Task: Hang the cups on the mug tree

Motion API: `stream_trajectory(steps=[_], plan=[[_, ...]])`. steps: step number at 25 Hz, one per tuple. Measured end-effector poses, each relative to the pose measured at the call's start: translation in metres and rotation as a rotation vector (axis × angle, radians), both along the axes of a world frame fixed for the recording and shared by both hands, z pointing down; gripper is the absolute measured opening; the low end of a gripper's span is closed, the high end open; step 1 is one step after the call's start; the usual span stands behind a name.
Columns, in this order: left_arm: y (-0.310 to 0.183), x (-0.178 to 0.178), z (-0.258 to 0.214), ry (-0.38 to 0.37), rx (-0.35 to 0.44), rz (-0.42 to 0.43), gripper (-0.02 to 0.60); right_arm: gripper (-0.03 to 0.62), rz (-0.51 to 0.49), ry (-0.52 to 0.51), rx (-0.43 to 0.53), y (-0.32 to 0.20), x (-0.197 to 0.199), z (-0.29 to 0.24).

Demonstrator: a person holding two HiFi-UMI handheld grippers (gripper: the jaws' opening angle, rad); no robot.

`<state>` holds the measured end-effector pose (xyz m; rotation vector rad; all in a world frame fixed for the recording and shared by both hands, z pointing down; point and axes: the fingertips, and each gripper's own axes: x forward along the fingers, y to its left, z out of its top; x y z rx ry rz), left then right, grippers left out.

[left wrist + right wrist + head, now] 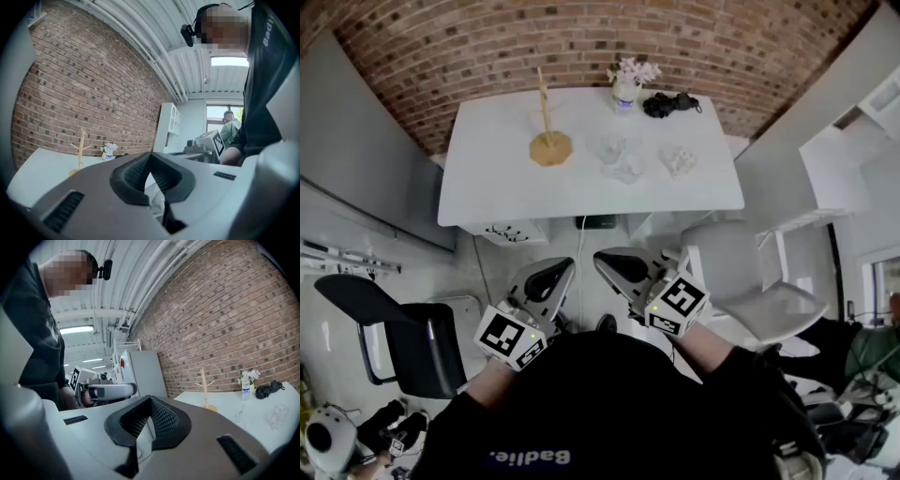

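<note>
A wooden mug tree (548, 131) stands upright on the white table (487, 187), left of centre; it shows too as the mug tree (79, 157) and the mug tree (205, 390). Clear glass cups (619, 157) and another clear cup (677, 159) sit to its right, seen faintly as cups (279, 414). My left gripper (551, 274) and right gripper (614, 264) are held close to my body, well short of the table's near edge. Both are shut with nothing between the jaws, as at the left gripper (150, 161) and right gripper (150, 406).
A small vase of flowers (628, 82) and a black bundle (670, 103) sit at the table's far edge by the brick wall. A black chair (403, 342) stands at the left, a white chair (750, 281) at the right. A person (229, 124) sits in the background.
</note>
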<state>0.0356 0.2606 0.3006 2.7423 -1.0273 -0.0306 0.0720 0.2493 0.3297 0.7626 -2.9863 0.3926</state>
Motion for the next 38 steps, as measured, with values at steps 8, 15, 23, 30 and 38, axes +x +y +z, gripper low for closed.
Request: stream_trajectory(steps=[8,15,23,30,38], plan=[[-0.007,-0.006,0.001,0.008,-0.003,0.003,0.002,0.029,0.018,0.0,-0.006,-0.009,0.0,0.001],[-0.016,-0.007,0.002,0.008,-0.009,0.033,0.002,0.029,0.044,0.01,-0.012,-0.019,0.004,0.002],[-0.03,-0.021,0.004,0.018,-0.004,0.071,0.002,0.029,0.091,0.022,-0.013,-0.033,-0.001,0.006],[-0.047,-0.049,0.002,0.039,0.013,0.118,0.003,0.032,0.204,0.115,0.017,-0.06,0.002,0.004],[-0.077,-0.066,0.012,0.048,0.009,0.143,0.002,0.032,0.305,0.169,0.025,-0.098,0.012,0.016]])
